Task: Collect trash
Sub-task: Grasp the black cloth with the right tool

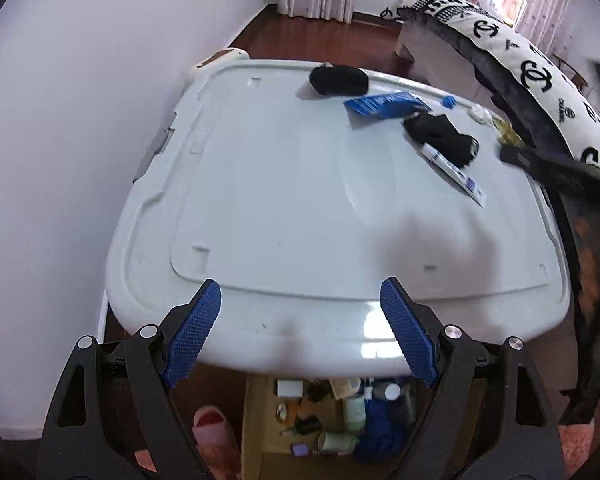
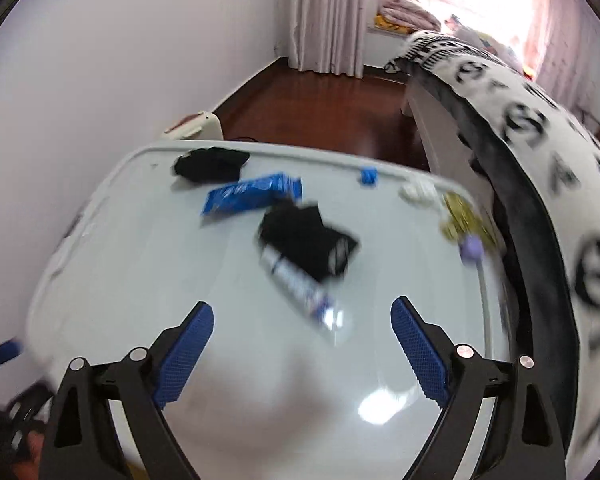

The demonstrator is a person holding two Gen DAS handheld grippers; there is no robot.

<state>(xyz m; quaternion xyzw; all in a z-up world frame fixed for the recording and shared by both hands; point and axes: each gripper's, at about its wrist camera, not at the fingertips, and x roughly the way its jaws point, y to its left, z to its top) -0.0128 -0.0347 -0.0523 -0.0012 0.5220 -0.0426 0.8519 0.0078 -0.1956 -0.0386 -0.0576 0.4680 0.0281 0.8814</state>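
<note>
A white plastic lid (image 1: 260, 184) (image 2: 140, 280) bears the trash. On it lie a blue wrapper (image 1: 384, 105) (image 2: 252, 194), a silver-white tube (image 1: 454, 170) (image 2: 304, 296) partly under a black cloth (image 1: 440, 136) (image 2: 308, 240), a second black cloth (image 1: 338, 79) (image 2: 212, 164) at the far edge, a blue cap (image 1: 449, 101) (image 2: 368, 176), a white wad (image 1: 482, 114) (image 2: 416, 192) and a yellow wrapper (image 2: 460, 216). My left gripper (image 1: 300, 332) is open and empty over the lid's near edge. My right gripper (image 2: 302, 352) is open and empty, just short of the tube.
A bed with a black-and-white logo blanket (image 1: 540, 72) (image 2: 560, 152) runs along the right. A white wall (image 1: 60, 120) stands at the left. A cardboard box of bottles (image 1: 340, 420) sits on the floor below the lid. The right gripper's arm (image 1: 560, 172) shows in the left wrist view.
</note>
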